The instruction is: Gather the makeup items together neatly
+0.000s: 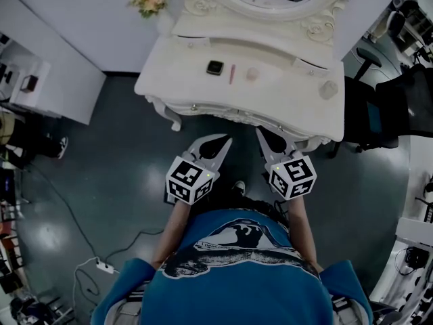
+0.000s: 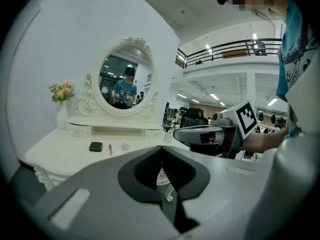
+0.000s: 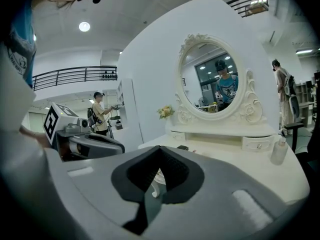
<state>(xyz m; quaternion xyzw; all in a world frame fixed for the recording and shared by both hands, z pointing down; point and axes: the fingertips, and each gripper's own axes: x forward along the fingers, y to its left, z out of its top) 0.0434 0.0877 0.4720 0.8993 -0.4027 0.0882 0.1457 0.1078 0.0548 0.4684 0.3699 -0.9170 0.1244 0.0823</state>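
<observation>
On the white vanity table lie a black compact, a thin pink lipstick and a small pale round item, close together in a row. A pale bottle stands apart at the table's right end. Both grippers hang over the floor in front of the table, short of its edge. My left gripper is shut with nothing in it, and my right gripper is shut and empty too. In the left gripper view the compact and lipstick lie beyond the closed jaws.
An oval mirror stands at the back of the vanity, with a vase of flowers at its left corner. A black office chair stands to the right of the table. A power strip and cable lie on the dark floor at left.
</observation>
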